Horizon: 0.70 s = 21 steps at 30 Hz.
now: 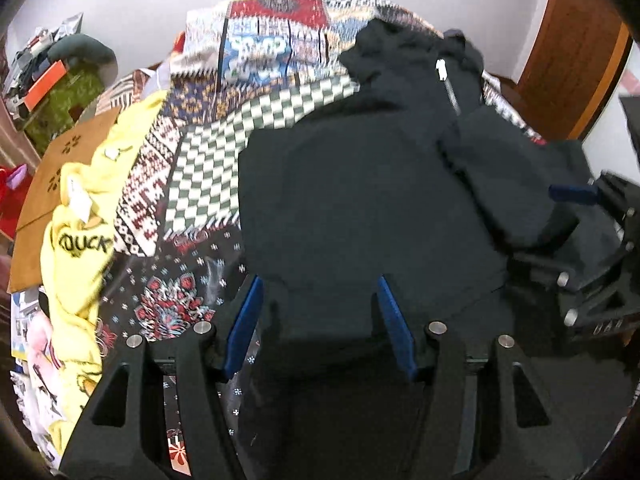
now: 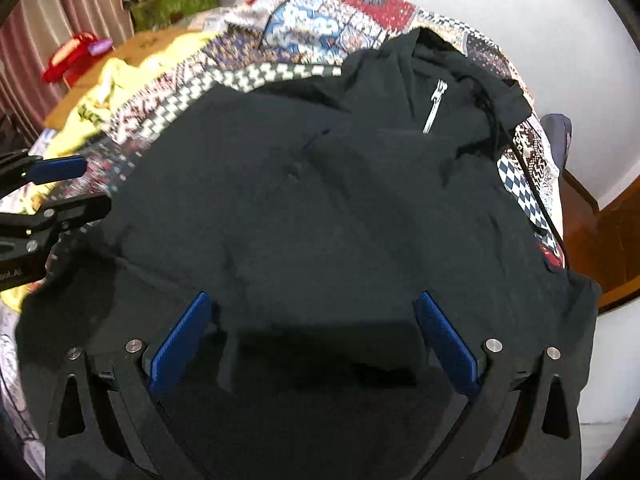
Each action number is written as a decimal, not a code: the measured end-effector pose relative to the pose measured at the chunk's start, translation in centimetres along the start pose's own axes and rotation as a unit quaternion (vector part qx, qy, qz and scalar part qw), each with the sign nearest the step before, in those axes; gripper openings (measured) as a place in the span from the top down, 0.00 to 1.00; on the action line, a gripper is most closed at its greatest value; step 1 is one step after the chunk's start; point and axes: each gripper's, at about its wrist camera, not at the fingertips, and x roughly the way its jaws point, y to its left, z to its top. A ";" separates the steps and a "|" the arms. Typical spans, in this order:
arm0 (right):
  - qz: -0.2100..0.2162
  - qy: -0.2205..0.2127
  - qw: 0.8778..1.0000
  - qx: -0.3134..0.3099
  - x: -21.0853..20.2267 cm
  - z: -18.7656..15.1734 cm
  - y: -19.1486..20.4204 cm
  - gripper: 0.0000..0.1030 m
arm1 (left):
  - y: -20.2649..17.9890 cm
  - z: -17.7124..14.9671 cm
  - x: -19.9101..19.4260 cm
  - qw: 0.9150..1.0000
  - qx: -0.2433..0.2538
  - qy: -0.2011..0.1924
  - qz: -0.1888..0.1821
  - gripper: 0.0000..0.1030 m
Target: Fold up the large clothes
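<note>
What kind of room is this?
Probably a bedroom at home: a dark zip-up garment lies spread on a patchwork bedspread, with a yellow garment beside it and curtains behind.

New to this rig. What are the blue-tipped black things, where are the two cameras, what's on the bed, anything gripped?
No robot: a person holds two handheld grippers, each with a fisheye camera looking along its fingers. The left view shows the left gripper, with the right gripper at its right edge; the right view shows the right gripper's own blue pads. Both are open, holding nothing. A black zip-neck garment lies on a patchwork patterned bedspread, beside a yellow printed garment.
</note>
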 end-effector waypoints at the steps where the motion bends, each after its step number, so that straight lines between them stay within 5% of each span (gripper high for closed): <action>1: -0.003 0.005 1.000 -0.002 0.3 0.0 -0.2 0.09 | 0.0 -0.2 0.7 1.000 0.002 0.006 0.002 0.43; 8: -0.010 0.010 1.000 -0.009 0.8 -0.1 -1.3 0.42 | 0.1 -0.9 3.0 1.000 -0.013 0.020 -0.001 0.41; 12: -0.007 -0.024 1.000 0.011 -1.0 0.0 -2.4 0.78 | 0.1 -0.6 2.7 1.000 -0.011 0.022 0.006 0.40; 21: -0.017 -0.120 0.987 0.103 -7.2 0.1 -8.1 0.90 | -1.1 2.1 -1.9 0.999 -0.002 -0.033 0.016 0.40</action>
